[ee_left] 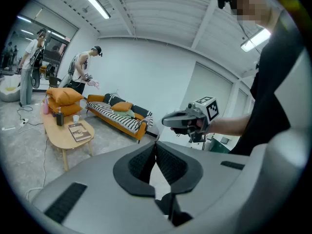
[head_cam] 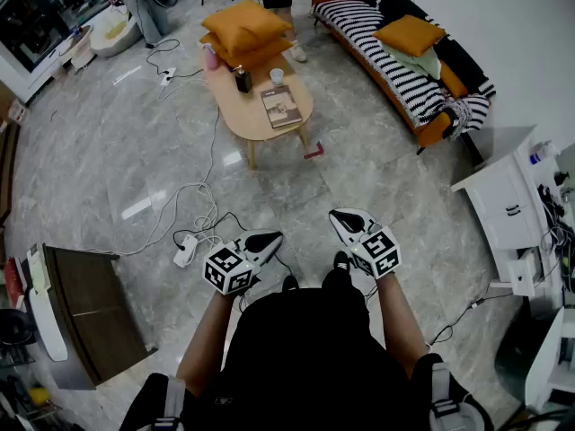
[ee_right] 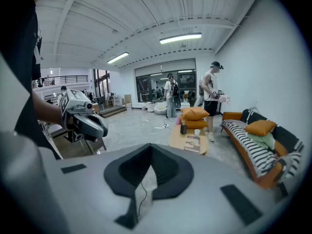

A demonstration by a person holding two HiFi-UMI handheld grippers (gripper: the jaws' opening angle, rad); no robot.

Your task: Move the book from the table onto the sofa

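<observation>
The book [head_cam: 281,106] lies flat on the near end of an oval wooden table [head_cam: 247,119], far ahead of me. Beyond it to the right stands the orange sofa [head_cam: 386,57] with a striped cover. My left gripper [head_cam: 269,239] and right gripper [head_cam: 346,215] are held close to my body over the floor, both shut with nothing between the jaws. The left gripper view shows the book [ee_left: 79,131], the sofa [ee_left: 114,113] and the right gripper [ee_left: 168,122]. The right gripper view shows the book [ee_right: 192,143], the sofa [ee_right: 258,145] and the left gripper [ee_right: 100,126].
Two orange cushions [head_cam: 244,30], a dark bottle [head_cam: 243,81] and a cup [head_cam: 277,76] share the table. A power strip [head_cam: 186,250] with trailing cables lies on the floor between me and the table. A white cabinet [head_cam: 503,205] stands right, a dark cabinet [head_cam: 90,308] left. People stand beyond the table.
</observation>
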